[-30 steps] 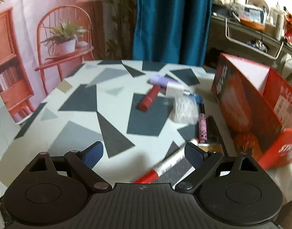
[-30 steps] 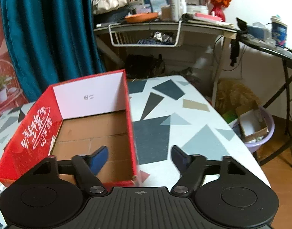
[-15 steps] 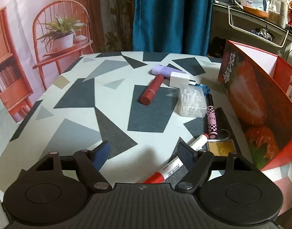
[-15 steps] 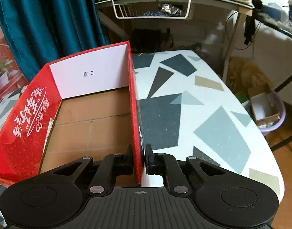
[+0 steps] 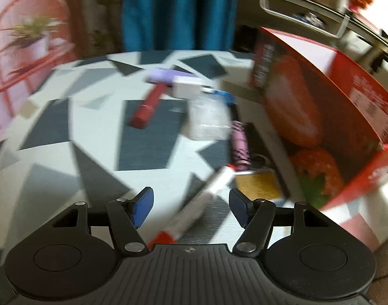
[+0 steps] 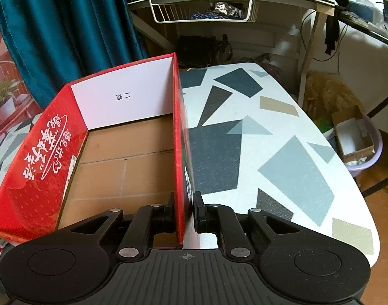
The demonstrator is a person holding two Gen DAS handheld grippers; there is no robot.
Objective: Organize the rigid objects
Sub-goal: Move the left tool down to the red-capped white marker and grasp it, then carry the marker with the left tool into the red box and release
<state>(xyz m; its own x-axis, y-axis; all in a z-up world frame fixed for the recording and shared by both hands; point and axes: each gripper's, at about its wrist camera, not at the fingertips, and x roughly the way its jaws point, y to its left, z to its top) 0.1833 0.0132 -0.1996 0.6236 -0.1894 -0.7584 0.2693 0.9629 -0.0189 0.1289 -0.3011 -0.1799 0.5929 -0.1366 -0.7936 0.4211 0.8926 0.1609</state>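
Terrazzo-patterned table lies under both tools. Your right gripper pinches the red box wall at twelve o'clock. Your left gripper is spread around a red-capped marker; the box stands at two o'clock.

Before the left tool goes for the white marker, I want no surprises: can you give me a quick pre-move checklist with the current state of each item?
1. Left tool open: ok.
2. White marker lies between its fingers, not gripped: ok.
3. Right tool shut on the red box wall: ok.
4. Box floor bare, room for items: ok.
5. Yellow tag close beside the marker tip, may get nudged: not ok.
6. Left view sharp enough to align: not ok, blurred.
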